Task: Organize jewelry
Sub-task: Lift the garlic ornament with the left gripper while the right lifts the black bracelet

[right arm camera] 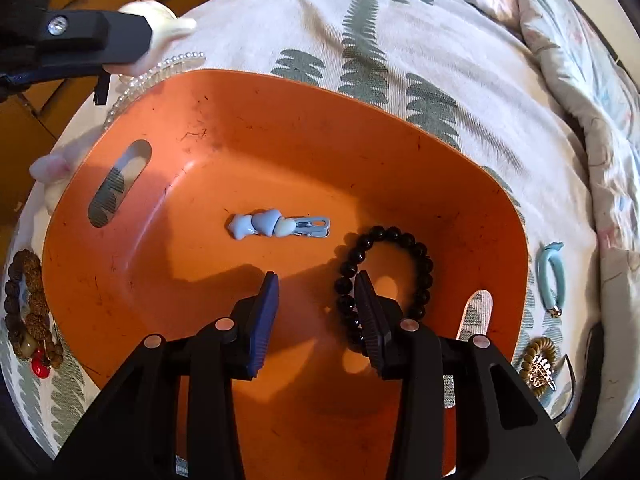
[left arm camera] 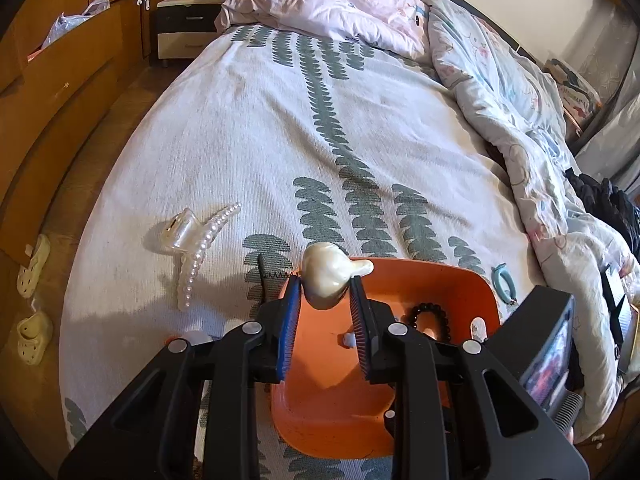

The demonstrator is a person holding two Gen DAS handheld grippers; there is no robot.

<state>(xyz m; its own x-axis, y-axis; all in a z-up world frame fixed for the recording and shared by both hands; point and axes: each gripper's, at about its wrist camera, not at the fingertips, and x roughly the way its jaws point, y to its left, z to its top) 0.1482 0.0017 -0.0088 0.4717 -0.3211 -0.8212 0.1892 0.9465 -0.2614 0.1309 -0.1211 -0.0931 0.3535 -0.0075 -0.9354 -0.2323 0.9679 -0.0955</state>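
Note:
My left gripper [left arm camera: 324,286] is shut on a cream pearly hair claw [left arm camera: 326,274] and holds it above the near rim of the orange basket [left arm camera: 420,276]. The same claw shows at the upper left of the right wrist view [right arm camera: 168,26]. My right gripper [right arm camera: 316,282] is open and empty above the orange basket [right arm camera: 280,120]. In the basket lie a blue heart hair clip [right arm camera: 272,224] and a black bead bracelet [right arm camera: 404,240]. A large pearl hair claw [left arm camera: 200,248] lies on the bedspread to the left of the basket.
A teal clip [right arm camera: 552,276] and a gold coil tie with a gold clip [right arm camera: 538,364] lie right of the basket. A brown bead bracelet [right arm camera: 28,308] and a white fluffy item [right arm camera: 52,172] lie to its left. Crumpled quilts [left arm camera: 500,92] cover the bed's far and right side.

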